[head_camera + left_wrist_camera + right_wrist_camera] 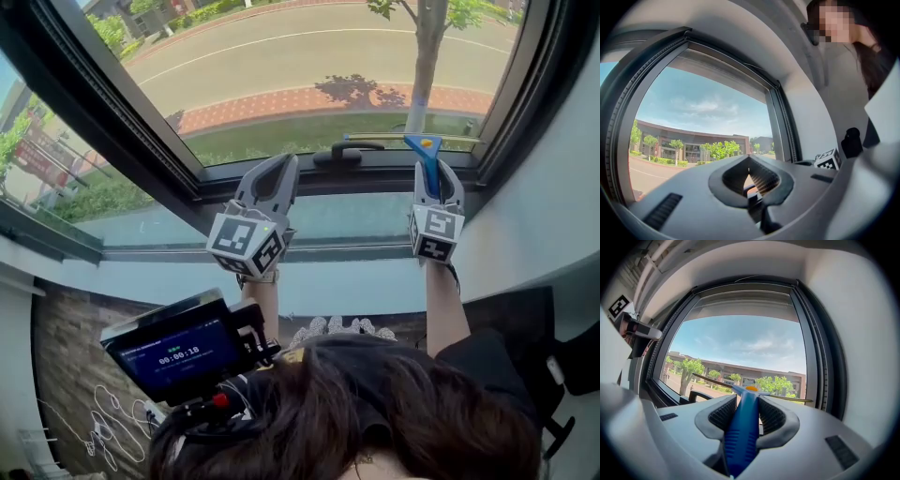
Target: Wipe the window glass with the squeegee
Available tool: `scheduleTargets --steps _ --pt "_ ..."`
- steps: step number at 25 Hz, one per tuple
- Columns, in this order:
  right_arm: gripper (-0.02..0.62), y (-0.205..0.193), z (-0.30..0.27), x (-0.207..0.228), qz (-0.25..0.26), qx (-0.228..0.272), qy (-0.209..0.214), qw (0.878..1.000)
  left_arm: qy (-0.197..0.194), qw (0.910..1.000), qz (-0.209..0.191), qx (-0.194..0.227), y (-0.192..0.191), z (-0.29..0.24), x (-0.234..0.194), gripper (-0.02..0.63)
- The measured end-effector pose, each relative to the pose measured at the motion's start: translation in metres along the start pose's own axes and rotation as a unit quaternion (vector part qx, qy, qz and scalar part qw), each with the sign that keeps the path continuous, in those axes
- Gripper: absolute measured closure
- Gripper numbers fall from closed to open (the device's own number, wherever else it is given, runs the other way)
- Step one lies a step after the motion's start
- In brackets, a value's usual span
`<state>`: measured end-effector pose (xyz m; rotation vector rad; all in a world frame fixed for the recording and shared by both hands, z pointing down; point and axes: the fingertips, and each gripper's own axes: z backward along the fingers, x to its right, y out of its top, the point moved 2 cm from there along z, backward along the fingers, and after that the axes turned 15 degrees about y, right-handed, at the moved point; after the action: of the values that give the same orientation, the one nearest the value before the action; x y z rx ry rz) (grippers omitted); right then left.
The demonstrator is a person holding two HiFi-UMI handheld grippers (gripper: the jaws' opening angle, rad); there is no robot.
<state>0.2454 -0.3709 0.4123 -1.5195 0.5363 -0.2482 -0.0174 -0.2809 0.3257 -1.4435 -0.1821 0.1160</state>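
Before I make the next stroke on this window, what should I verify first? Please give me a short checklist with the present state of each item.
1. Squeegee gripped: ok; the tongs of the right gripper are shut on its blue handle.
2. Blade flat on the glass: cannot tell; it lies near the pane's lower edge.
3. Left gripper free: ok; its tongs are shut and empty.
4. Path clear of the window handle: not ok; the blade's left end sits just above it in the head view.
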Motion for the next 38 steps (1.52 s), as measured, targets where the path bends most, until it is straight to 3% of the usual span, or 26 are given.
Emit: scheduleTargets --steps 5,10,14,18,22,33,38 --pt "0.454 -0.002 0.041 0.007 0.004 0.005 0.003 1.000 0.021 0.9997 -0.013 -0.001 -0.002 0.037 0.034 0.604" --pt "0.454 0.009 0.041 -0.016 0.003 0.018 0.022 1.000 0.046 0.9986 -0.027 0.001 0.007 0.056 0.025 0.604" --pt "0.454 0.016 0.030 -0.037 -0.008 0.025 0.040 0.999 0.037 0.9988 -0.030 0.007 0.011 0.060 0.013 0.604" --pt "0.454 0.022 0.028 -0.041 0.001 0.025 0.027 0.999 0.005 0.9995 -0.030 0.013 0.008 0.055 0.011 0.604" --pt "0.454 0.036 0.020 -0.060 -0.001 0.024 0.015 1.000 -0.010 0.9996 -0.023 0.015 0.012 0.062 -0.020 0.604" --pt "0.454 0.071 0.005 -0.133 0.009 0.015 -0.006 1.000 -0.007 0.9997 -0.004 0.023 0.022 0.096 -0.125 0.604" --pt "0.456 0.071 0.004 -0.151 0.016 0.020 -0.007 1.000 -0.014 0.9997 -0.007 0.018 0.012 0.103 -0.136 0.604"
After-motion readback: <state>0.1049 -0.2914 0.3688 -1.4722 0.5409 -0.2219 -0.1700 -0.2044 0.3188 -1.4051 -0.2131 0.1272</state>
